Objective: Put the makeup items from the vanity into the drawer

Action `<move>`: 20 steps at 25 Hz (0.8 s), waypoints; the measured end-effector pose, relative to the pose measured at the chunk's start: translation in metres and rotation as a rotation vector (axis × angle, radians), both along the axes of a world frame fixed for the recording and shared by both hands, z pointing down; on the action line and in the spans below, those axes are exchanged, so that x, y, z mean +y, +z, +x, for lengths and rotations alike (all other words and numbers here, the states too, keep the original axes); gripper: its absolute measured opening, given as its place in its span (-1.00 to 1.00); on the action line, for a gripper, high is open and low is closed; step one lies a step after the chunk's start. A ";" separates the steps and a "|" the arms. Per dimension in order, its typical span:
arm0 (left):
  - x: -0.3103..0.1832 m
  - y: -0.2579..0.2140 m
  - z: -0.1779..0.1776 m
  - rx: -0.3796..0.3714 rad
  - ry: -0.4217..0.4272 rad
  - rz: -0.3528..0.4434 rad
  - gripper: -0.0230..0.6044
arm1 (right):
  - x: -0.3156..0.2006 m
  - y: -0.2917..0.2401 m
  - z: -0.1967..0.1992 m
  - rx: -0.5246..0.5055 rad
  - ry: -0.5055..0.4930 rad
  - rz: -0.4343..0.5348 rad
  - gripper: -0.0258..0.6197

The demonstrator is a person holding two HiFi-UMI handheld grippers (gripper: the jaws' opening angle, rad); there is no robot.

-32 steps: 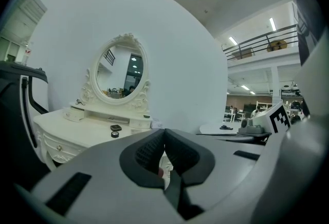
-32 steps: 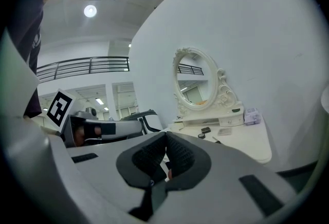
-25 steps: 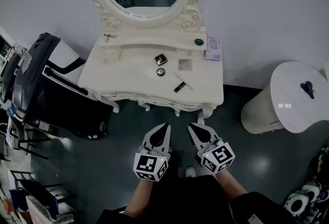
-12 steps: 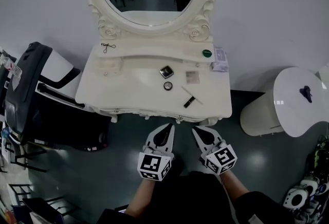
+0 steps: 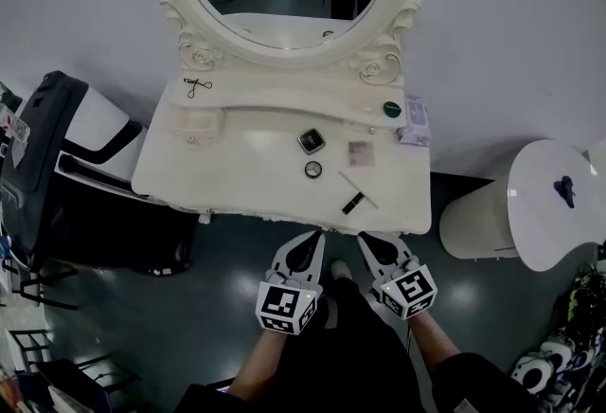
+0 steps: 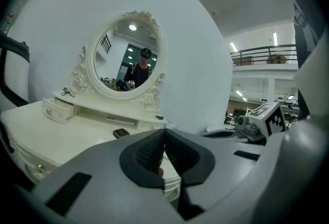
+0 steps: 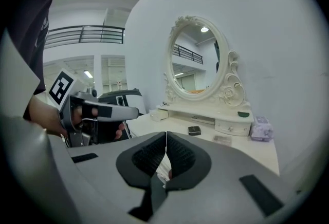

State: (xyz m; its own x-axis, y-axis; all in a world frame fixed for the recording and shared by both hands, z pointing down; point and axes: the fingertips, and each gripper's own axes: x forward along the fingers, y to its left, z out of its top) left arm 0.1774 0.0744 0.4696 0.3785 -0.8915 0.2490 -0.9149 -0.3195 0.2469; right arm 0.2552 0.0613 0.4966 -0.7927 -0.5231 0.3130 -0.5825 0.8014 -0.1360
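A white counter stands against the wall. In its middle lie a square black case and, just in front of it, a round black case. To their right lies a flat pale square. Near the front edge a black tube lies just beside a thin stick. The raised back shelf holds a small black wire tool at the left, and a green round thing and a purple packet at the right
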 end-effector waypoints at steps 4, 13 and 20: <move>-0.020 0.011 0.000 0.012 -0.041 -0.030 -0.88 | -0.027 0.016 -0.005 0.121 -0.131 0.041 -0.84; -0.063 0.034 0.008 0.012 -0.152 -0.094 -0.88 | -0.075 0.087 -0.004 0.507 -0.657 0.210 -0.83; -0.071 0.050 0.011 0.007 -0.190 -0.135 -0.88 | -0.090 0.150 -0.006 0.826 -1.059 0.259 -0.50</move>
